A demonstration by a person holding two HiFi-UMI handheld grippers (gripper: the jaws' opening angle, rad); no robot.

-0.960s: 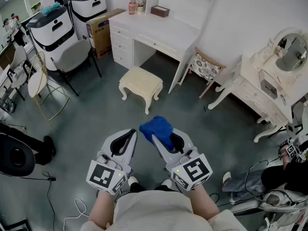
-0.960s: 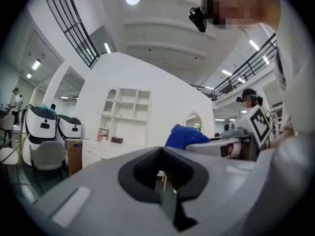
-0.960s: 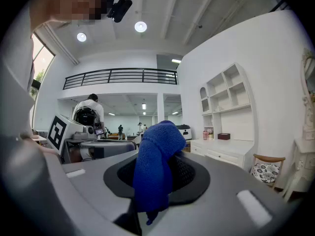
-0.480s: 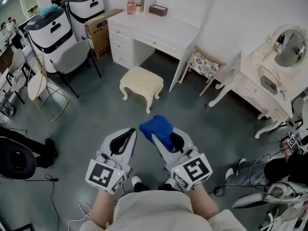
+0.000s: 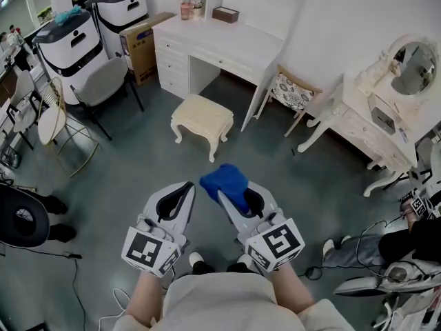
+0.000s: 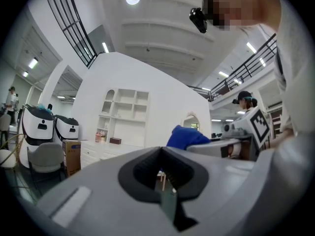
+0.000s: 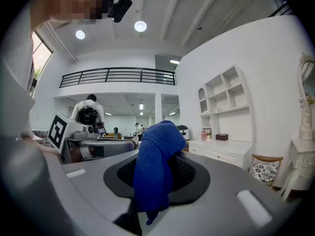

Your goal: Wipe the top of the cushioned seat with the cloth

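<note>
The cushioned seat, a cream stool with curved legs, stands on the grey floor in front of the white desk, well ahead of both grippers. My right gripper is shut on a blue cloth, which bunches up over the jaw tips; the same blue cloth hangs down the middle of the right gripper view. My left gripper is held beside it at waist height, shut and empty. In the left gripper view the cloth shows to the right.
A white desk stands behind the stool, with a patterned chair at its right. A vanity table with an oval mirror is at the right. Grey chair, wire chair and white machines stand at the left. A seated person's legs are at the lower right.
Both grippers hold their pose. The view has shifted slightly; the black round object and feet at the left edge have moved further out of frame.
</note>
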